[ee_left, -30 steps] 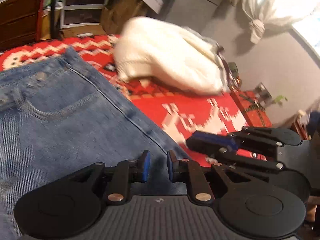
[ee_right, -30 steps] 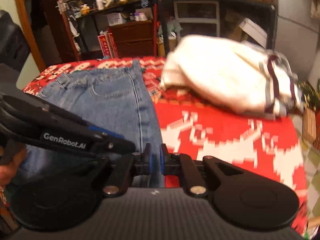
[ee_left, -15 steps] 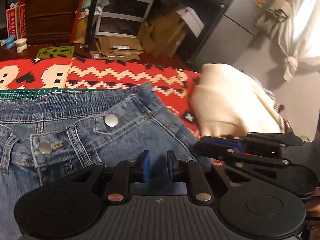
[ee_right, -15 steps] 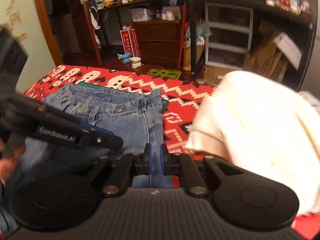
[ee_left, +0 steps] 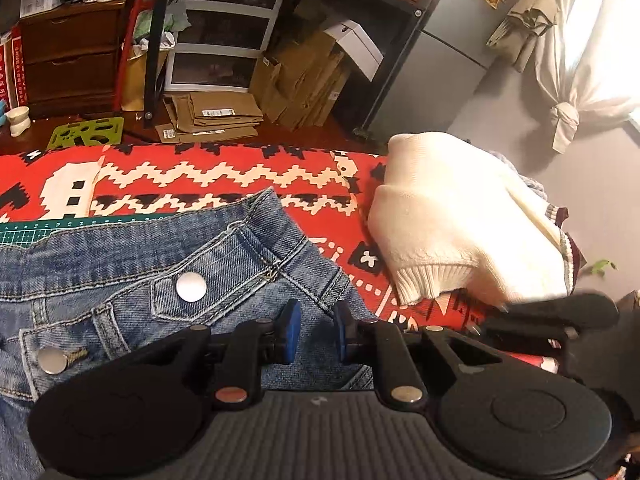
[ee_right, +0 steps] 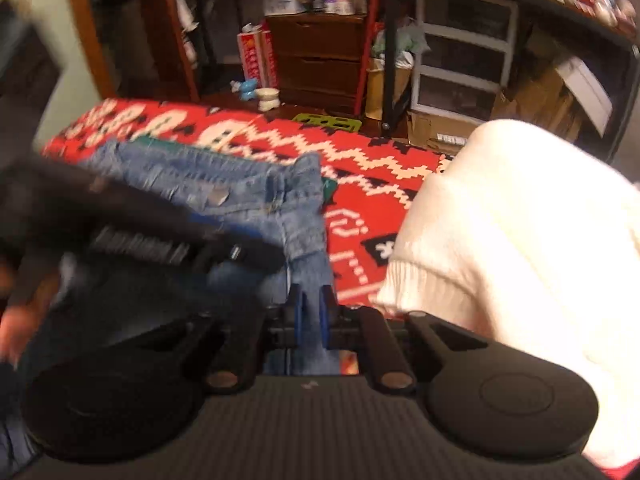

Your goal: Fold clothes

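Blue jeans (ee_left: 120, 264) lie on a red patterned blanket (ee_left: 224, 172), waistband and metal buttons toward the far side. My left gripper (ee_left: 316, 336) hovers just behind the waistband's right end, its blue pads nearly together with denim between them. In the right wrist view, my right gripper (ee_right: 311, 320) is shut on a strip of the jeans (ee_right: 224, 184) that rises from between its pads. The left gripper (ee_right: 240, 248) appears blurred there, just left of that strip. The right gripper's arm (ee_left: 560, 316) shows at the right of the left wrist view.
A cream knitted sweater (ee_left: 460, 220) is heaped on the blanket right of the jeans, close to the right gripper (ee_right: 520, 220). A green cutting mat (ee_left: 24, 232) peeks from under the waistband. Flattened cardboard (ee_left: 216, 116), a drawer unit and a wooden chest stand beyond the blanket's far edge.
Both grippers have travelled forward along the jeans, from over the leg and pocket area to the waistband. The sweater now sits closer on the right. Jaw gaps look unchanged.
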Available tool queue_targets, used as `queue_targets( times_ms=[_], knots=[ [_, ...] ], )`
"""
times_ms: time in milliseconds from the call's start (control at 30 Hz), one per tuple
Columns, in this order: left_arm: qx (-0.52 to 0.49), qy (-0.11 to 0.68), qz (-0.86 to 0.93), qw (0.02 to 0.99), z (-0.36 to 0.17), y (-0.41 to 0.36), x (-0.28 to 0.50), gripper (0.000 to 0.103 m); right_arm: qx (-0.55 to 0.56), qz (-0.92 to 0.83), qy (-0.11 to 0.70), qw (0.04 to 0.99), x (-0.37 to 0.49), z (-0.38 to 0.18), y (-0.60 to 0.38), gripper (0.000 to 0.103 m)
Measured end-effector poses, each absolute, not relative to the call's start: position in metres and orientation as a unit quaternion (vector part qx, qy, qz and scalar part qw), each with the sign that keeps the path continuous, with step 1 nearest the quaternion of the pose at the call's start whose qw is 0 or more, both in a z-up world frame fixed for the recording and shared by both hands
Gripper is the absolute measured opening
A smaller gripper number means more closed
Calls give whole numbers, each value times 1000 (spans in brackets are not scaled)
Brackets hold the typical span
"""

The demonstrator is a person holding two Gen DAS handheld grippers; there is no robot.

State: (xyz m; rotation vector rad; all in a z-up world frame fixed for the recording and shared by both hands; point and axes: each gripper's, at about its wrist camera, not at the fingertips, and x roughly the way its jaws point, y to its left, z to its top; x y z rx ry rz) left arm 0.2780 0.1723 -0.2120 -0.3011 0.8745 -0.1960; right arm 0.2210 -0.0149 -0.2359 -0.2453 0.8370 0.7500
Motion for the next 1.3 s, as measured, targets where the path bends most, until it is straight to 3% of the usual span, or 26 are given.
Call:
queue_targets(
  times_ms=[367, 600, 733, 933, 1100, 1133, 1300],
  knots=[
    [-155, 416, -90, 892, -200, 186, 273, 16, -155, 366, 410, 821, 197, -210, -48, 10],
    [-179, 410, -63, 892, -200, 205, 277, 16, -143, 385, 381, 828, 235, -165, -1, 10],
    [-179, 413, -56, 891, -207, 207, 275, 10, -148, 378, 403, 820, 258, -188, 39, 10],
    [-180, 407, -64, 893, -210, 210, 274, 12, -156, 359, 394, 831, 276, -230, 54, 9],
    [-182, 404, -68, 894, -212, 212, 276, 12, -93, 332, 404, 847, 292, -243, 41, 9],
    [-185, 403, -68, 894, -213, 212, 276, 12, -86, 326, 405, 850, 294, -245, 37, 5],
    [-197, 395, -59, 895, -210, 213, 278, 12, -95, 315, 391, 859, 292, -247, 38, 5]
  ],
)
